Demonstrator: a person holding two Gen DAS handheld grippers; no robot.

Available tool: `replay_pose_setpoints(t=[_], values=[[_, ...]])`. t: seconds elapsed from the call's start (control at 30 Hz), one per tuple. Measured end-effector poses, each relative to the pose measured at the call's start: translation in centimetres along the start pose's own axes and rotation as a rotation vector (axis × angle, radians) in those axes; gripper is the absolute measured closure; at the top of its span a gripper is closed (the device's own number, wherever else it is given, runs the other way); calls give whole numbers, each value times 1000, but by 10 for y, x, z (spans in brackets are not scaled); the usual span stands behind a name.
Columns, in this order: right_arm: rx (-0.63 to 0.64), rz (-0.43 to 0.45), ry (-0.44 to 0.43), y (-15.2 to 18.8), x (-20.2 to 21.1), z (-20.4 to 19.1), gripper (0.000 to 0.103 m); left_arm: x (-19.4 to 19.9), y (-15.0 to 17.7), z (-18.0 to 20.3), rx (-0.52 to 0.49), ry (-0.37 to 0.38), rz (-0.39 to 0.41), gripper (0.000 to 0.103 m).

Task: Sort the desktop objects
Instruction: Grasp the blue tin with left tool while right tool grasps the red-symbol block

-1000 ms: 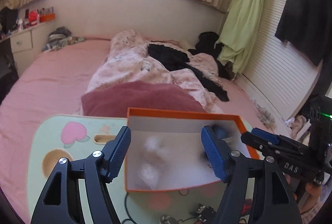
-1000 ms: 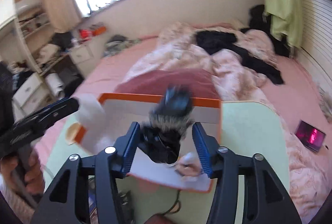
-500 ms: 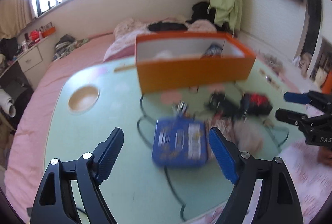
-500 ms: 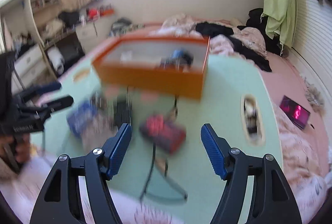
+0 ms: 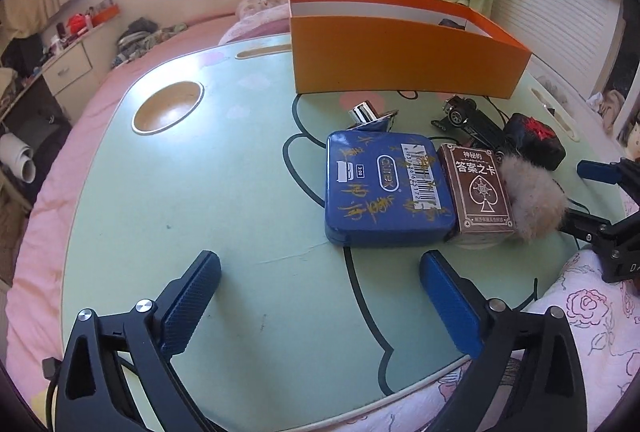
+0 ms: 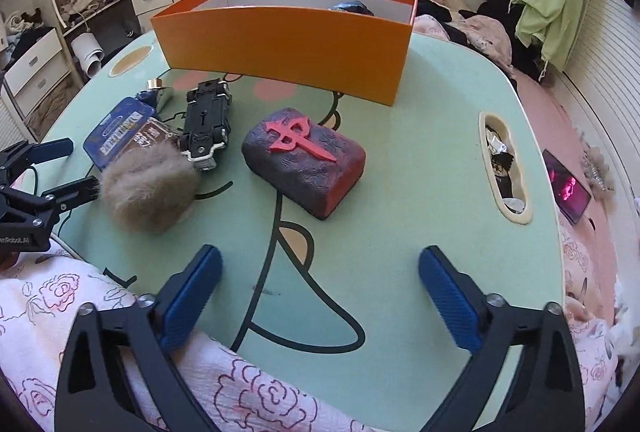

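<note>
An orange box (image 5: 400, 55) (image 6: 288, 43) stands at the far side of the green lap table (image 5: 200, 191). In front of it lie a blue tin (image 5: 386, 187) (image 6: 116, 129), a brown card deck (image 5: 478, 187), a furry ball (image 5: 532, 199) (image 6: 150, 185), a black toy car (image 6: 208, 121) (image 5: 468, 119), a small shiny bottle (image 5: 366, 113) and a dark case with a red cross (image 6: 306, 157) (image 5: 534, 137). My left gripper (image 5: 320, 308) is open and empty, near the blue tin. My right gripper (image 6: 320, 304) is open and empty, near the dark case.
The table has a round cup recess (image 5: 168, 107) at the left and a slot (image 6: 504, 167) holding small items at the right. A phone (image 6: 566, 187) lies on the pink bed beyond. A floral quilt (image 6: 80, 304) lies at the near edge.
Both grippers pulled back from over the orange box toward the near table edge. The right gripper let go of the dark furry object into the box. Both are now open and low.
</note>
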State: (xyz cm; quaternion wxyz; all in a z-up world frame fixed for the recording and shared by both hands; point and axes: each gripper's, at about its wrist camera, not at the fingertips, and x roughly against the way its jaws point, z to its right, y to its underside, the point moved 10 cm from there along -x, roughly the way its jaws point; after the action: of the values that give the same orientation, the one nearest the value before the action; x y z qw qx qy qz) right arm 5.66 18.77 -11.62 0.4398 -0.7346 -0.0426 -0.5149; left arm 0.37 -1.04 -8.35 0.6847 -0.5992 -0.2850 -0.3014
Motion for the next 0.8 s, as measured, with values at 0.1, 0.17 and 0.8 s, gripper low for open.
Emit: replay_pose_setpoints(t=[0.1,0.17,0.8], values=[[-2,1,-1,0,-6,2,0,6,-8,3,3,23,33,5],[-2,1,0,1,-11,3,0,15,-20,6,-8,41,77,5],[-8,5,3,1,-11,0,0,1,-38,29,-38,185,18,35]])
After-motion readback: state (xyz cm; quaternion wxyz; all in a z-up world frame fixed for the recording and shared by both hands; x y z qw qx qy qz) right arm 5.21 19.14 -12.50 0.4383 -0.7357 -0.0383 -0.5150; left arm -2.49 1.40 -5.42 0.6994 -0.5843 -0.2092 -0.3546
